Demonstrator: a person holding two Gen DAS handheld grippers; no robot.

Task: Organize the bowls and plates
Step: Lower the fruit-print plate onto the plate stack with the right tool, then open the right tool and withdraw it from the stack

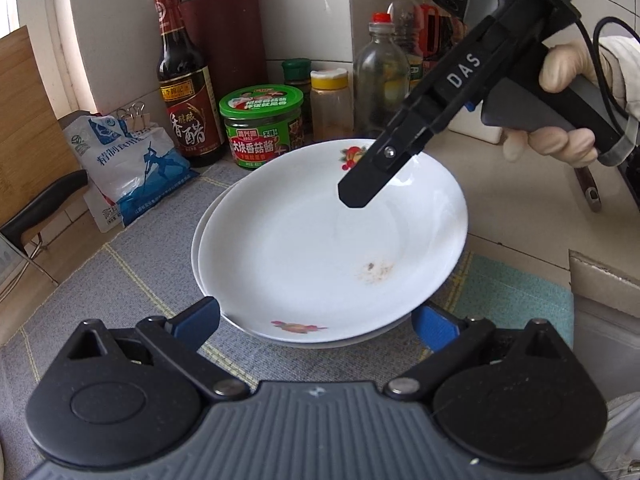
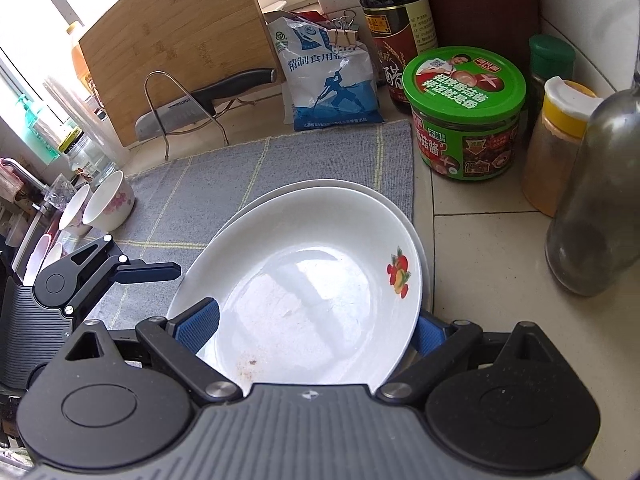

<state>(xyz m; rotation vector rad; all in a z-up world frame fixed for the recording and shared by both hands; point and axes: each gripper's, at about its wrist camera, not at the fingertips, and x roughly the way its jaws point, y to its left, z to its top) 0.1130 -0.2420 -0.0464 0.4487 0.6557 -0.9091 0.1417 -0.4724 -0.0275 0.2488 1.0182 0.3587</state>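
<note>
Top plate [image 1: 320, 240] sits tilted on a second plate [image 1: 200, 248], centre frame, over the grey mat [image 1: 120, 300] on the tabletop [image 1: 516, 184]. Right tongs [image 2: 316, 328] straddle the top plate's near rim in the right wrist view, blue pads on either side; whether they actually clamp it, cannot tell. Left tongs [image 1: 316, 320] wide apart, holding nothing, plate stack between and just ahead. Two bowls [image 2: 108, 204] lie tipped at mid left of the right wrist view. Green-lidded jar [image 1: 260, 132] behind plates, upper centre.
</note>
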